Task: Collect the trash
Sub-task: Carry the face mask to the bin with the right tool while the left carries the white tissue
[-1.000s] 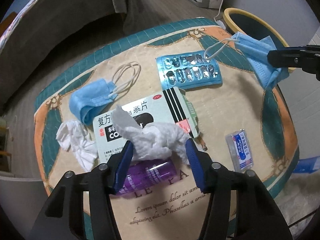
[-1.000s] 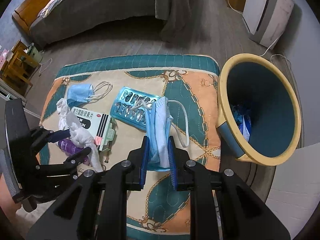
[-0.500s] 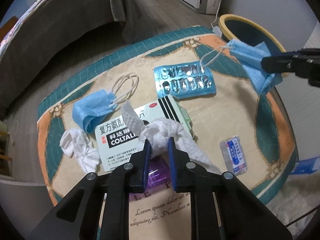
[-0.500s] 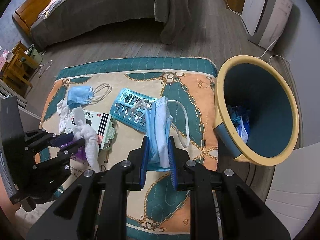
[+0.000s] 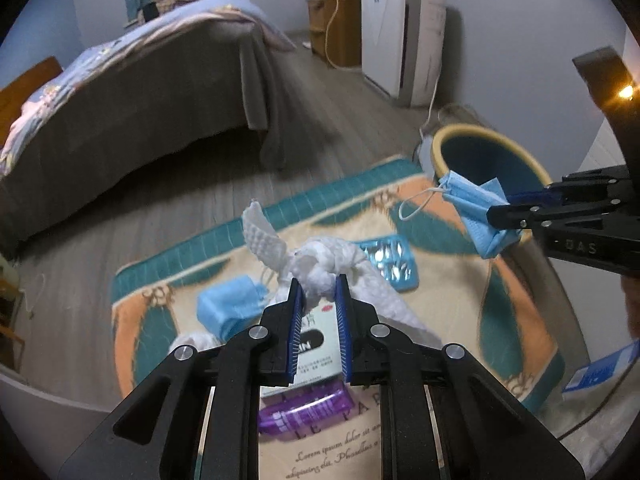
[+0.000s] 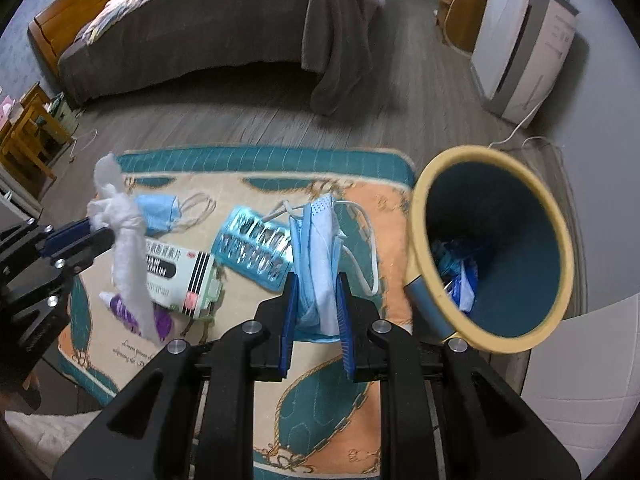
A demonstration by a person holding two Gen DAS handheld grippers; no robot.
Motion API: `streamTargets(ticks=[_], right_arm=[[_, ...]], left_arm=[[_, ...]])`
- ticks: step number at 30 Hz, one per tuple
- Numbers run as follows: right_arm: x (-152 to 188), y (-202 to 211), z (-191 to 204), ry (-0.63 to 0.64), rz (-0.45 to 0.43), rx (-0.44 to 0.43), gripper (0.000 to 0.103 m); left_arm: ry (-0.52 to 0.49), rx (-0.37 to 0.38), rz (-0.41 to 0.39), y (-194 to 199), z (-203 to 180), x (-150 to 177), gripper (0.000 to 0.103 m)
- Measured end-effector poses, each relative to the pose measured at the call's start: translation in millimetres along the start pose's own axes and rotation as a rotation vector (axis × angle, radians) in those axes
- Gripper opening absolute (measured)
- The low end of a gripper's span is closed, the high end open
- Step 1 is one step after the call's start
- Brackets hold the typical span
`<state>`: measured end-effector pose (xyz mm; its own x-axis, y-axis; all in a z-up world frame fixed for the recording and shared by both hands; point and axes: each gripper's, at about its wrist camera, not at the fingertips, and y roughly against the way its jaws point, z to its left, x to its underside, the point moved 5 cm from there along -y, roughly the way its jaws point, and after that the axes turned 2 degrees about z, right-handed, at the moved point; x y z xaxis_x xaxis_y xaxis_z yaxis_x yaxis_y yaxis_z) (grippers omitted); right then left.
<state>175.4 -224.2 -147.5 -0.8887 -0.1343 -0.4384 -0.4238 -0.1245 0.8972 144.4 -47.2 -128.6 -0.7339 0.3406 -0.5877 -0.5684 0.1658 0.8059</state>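
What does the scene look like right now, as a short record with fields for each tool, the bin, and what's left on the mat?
left tool: shut on white tissue, lifted off the mat
right tool: shut on blue face mask, held beside the bin
bin: yellow rim, teal inside, some trash already at the bottom
mat: second blue mask, blister pack, medicine box, purple tube

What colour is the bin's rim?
Pale yellow; the bin is dark teal inside. The right wrist view shows it best.
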Motion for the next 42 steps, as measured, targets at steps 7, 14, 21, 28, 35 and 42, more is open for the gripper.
streamTargets(ticks=[7,14,21,28,35,42], right_arm=[[-3.1,0.7,-7.3,-0.008,-0.011,0.033,0.018],[-5.9,9.6,-6.8,-0.006,-0.039,0.019,0.018],[-4.6,13.9,-17.8,0.015,-0.056,0.046,0.018],[-4.6,15.3,-37.6,0.01,-0.067,0.071,0.018],[-3.5,18.0,-59.3,-0.026,-0.074,0.065,0.018],[-0.2,19.1,-82.0,-0.063,-0.077,0.062,0.018]], left_arm=[[0.035,0.001,-0.013,4.5,7.5,-1.8,0.017],[0.061,-0.014,0.009,0.0,7.2,4.7,0.017],[0.083,-0.024,0.006,-6.1,-1.0,-0.9,0.017],[0.072,-0.013,0.006,-15.9,-21.8,-11.0,0.017],[0.062,0.007,0.005,-25.0,-43.1,-21.2,0.017],[0.04,0.029,0.014,-36.2,-70.0,-30.8,0.017]])
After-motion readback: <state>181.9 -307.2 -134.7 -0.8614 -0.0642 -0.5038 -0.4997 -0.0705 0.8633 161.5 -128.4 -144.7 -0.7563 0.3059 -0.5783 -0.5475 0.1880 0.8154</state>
